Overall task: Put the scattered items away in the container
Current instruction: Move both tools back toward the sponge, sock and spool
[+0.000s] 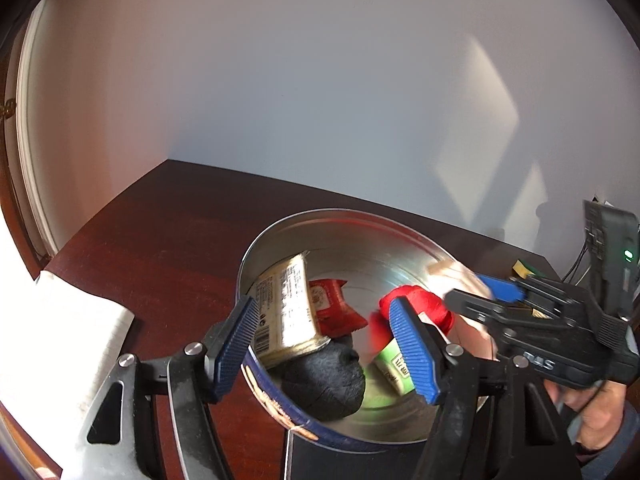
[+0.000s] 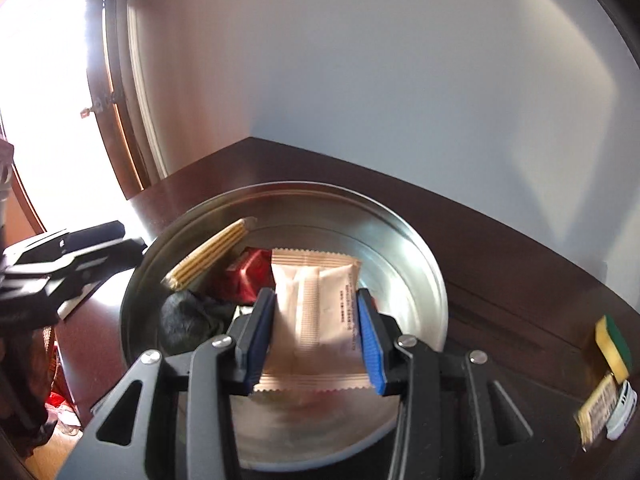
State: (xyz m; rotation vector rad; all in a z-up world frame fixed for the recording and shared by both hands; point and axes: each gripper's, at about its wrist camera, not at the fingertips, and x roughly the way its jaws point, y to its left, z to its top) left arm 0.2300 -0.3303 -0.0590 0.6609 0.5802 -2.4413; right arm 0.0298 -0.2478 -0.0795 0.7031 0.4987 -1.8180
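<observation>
Right gripper (image 2: 316,340): clamps a packet (image 2: 316,312) above the tin (image 2: 424,264).
Left gripper (image 1: 324,348): wide, straddling the tin's near rim.

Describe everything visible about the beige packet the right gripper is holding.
The beige packet is a flat, sealed foil-like wrapper with serrated ends, a centre seam and small dark print along one side. The right gripper pinches its two long sides between blue-padded jaws, holding it over the open round metal tin, above the items already inside.
</observation>
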